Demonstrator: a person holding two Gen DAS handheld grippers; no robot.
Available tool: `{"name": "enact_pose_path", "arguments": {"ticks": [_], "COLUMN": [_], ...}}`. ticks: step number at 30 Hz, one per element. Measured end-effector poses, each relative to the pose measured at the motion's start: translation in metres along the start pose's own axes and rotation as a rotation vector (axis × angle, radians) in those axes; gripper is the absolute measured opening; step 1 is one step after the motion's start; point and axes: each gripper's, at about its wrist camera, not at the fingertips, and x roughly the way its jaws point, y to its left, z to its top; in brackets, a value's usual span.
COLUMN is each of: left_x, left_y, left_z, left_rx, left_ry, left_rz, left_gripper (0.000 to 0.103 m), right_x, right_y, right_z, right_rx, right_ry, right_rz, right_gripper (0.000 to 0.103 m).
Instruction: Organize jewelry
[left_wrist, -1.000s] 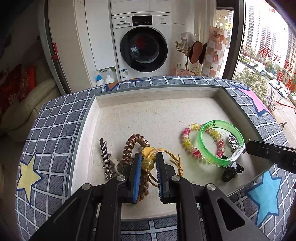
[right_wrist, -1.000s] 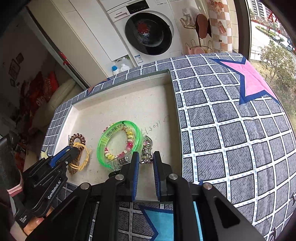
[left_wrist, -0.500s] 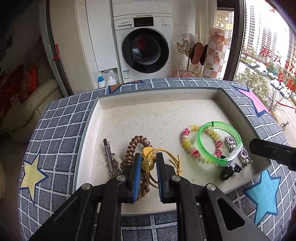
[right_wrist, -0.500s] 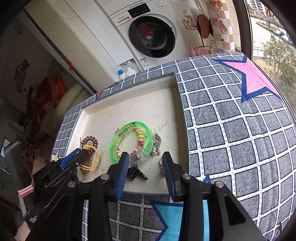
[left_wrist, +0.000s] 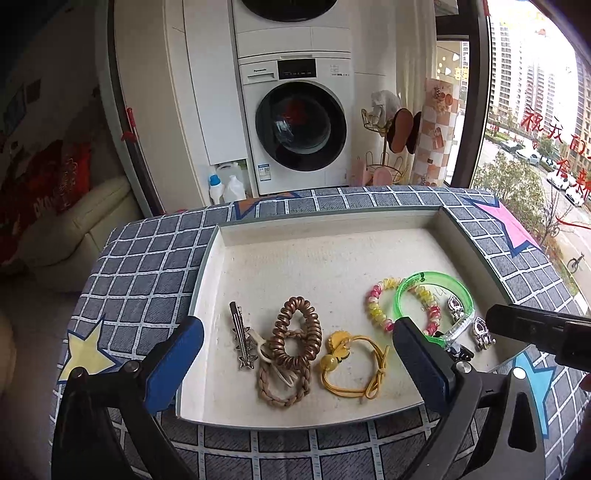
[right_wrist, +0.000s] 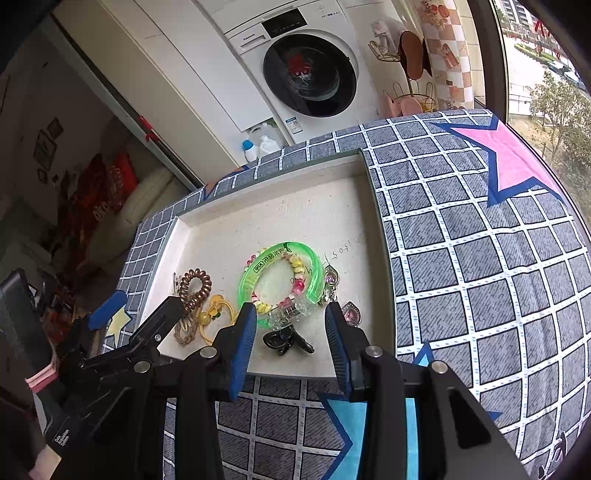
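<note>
Black hair claw (right_wrist: 286, 341) shows fully only in right wrist view; left gripper (left_wrist: 295, 350) and right gripper (right_wrist: 291, 328) gape wide, empty.

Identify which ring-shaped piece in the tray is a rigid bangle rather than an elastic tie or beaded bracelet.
The translucent green bangle at the tray's right end; it overlaps the pink-and-yellow beaded bracelet.

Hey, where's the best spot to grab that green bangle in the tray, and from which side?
Grip the green bangle on its far-left arc, coming straight down with one jaw inside the ring. It lies flat, and that stretch looks bare; the beaded bracelet and silver charms crowd its other sides.
</note>
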Motion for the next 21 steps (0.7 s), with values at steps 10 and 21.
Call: {"name": "enact_pose_path", "arguments": {"ticks": [10, 21], "left_x": [-0.017, -0.028], "left_y": [0.004, 0.007], "left_z": [-0.01, -0.024], "left_rx": [0.006, 0.006], "left_ry": [0.003, 0.026], "left_rz": [0.005, 0.018], "left_gripper": [0.103, 0.103], "right_x": [-0.005, -0.016], "right_y": [0.004, 0.016], "right_z": [-0.011, -0.017], "right_rx": [-0.01, -0.105], "right_ry": [0.003, -0.023], "right_rz": [-0.009, -0.129], "right_gripper": [0.065, 0.086]}}
